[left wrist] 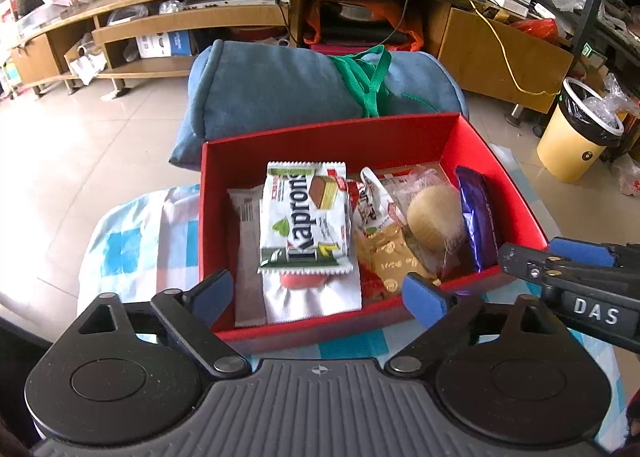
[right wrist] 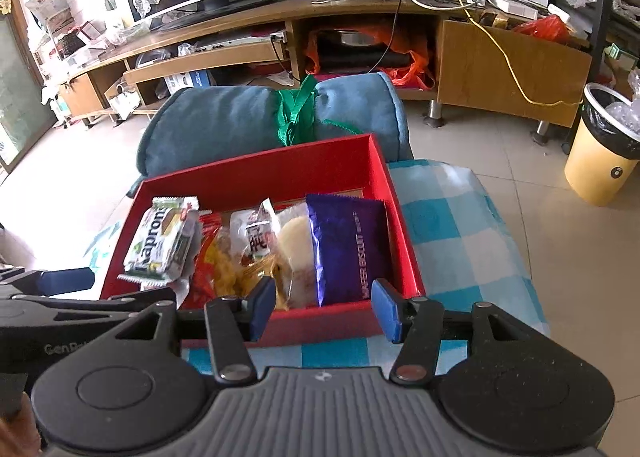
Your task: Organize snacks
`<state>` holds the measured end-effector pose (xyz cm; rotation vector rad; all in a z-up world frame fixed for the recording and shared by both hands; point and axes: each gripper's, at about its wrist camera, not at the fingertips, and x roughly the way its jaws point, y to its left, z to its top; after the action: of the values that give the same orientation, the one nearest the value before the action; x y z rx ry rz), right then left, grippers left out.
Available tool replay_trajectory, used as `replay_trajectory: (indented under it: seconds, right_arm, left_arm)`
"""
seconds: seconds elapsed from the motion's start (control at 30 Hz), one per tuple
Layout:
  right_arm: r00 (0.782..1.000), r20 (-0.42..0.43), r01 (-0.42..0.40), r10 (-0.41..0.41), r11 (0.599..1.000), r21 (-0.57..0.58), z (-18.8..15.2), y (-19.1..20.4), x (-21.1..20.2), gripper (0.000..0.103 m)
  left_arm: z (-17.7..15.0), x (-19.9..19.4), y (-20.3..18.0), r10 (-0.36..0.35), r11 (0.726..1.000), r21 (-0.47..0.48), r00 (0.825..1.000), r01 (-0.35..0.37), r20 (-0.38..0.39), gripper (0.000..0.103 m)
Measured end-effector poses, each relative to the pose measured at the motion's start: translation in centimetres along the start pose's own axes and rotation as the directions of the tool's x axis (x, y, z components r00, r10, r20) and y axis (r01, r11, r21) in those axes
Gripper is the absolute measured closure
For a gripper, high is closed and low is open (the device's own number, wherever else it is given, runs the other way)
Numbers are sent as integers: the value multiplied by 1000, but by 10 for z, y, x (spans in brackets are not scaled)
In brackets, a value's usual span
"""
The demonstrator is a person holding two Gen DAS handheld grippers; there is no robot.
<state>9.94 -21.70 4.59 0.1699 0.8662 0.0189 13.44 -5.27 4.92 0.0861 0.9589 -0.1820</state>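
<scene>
A red box point(left wrist: 400, 133) point(right wrist: 260, 169) sits on a blue-checked cloth and holds several snacks. A white Kaprone wafer packet point(left wrist: 304, 217) point(right wrist: 160, 245) lies on top at the left, over a white packet point(left wrist: 316, 297) and beside a brown bar point(left wrist: 248, 257). A wrapped round pastry point(left wrist: 432, 217) point(right wrist: 298, 241) and a purple wafer biscuit packet point(left wrist: 476, 213) point(right wrist: 348, 249) fill the right side. My left gripper point(left wrist: 320, 293) hovers open over the box's near left part, jaws wide and empty. My right gripper point(right wrist: 324, 309) stands open above the near wall, holding nothing.
A rolled blue cushion point(left wrist: 280, 89) tied with a green strap lies right behind the box. The checked cloth point(right wrist: 460, 225) extends to the right of the box. A yellow bin point(right wrist: 600, 161) stands on the tiled floor at the right, and a cluttered wooden TV stand point(left wrist: 240, 21) runs along the back.
</scene>
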Motion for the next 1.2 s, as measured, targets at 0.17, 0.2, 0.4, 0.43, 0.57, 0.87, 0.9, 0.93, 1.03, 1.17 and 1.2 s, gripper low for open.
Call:
replay_trajectory:
  seconds: [0.17,0.2,0.4,0.43,0.57,0.87,0.9,0.93,1.03,1.17,1.2]
  right_arm:
    - [1000,-5,10,-10,1000,0,-14,-1,-11,52]
    - [1000,-9,9,-9,1000,0,-17,-1,-12,52]
    - [1000,-26,14,-14,1000,-6,-35,0,-20,52]
    - [1000,-29,13,-13,1000,-2,-37,0,-20,52]
    - [999,-34,9,-8,1000,2,-44,1,-24,52]
    - [999,-40,-4,4,1000,4,-57,4,-34,51]
    - [999,-38,-5,5,1000,6,-58,4,-36,51]
    - [999,-37,-7,7,1000,7,-60,5,-37,51]
    - [999,-31,-12,12,1000,9,-63,6,-42,51]
    - [999,-28,-23,24,1000,11,-67,7,-48,51]
    - [999,-27,-26,26,1000,11,-68,8,-50,51]
  left_arm:
    - [-13,-7,1,5,1000,5,1000,-5,-1,6]
    - [-16,-8,1,5,1000,5,1000,-5,-2,5]
    - [-33,-13,-3,19,999,35,1000,-19,-14,3]
    - [-35,-14,-4,23,999,39,1000,-22,-15,2]
    - [-42,-18,-5,16,999,39,1000,-15,-13,1]
    - [-55,-26,-7,7,999,51,1000,-7,-11,1]
    - [-56,-28,-7,7,999,51,1000,-6,-9,1]
    - [-57,-29,-7,7,999,51,1000,-7,-5,1]
    - [-59,-33,-6,7,999,50,1000,-7,1,0]
    - [-63,-36,-6,11,999,53,1000,-11,6,0]
    - [-64,-37,-7,13,998,56,1000,-13,7,0]
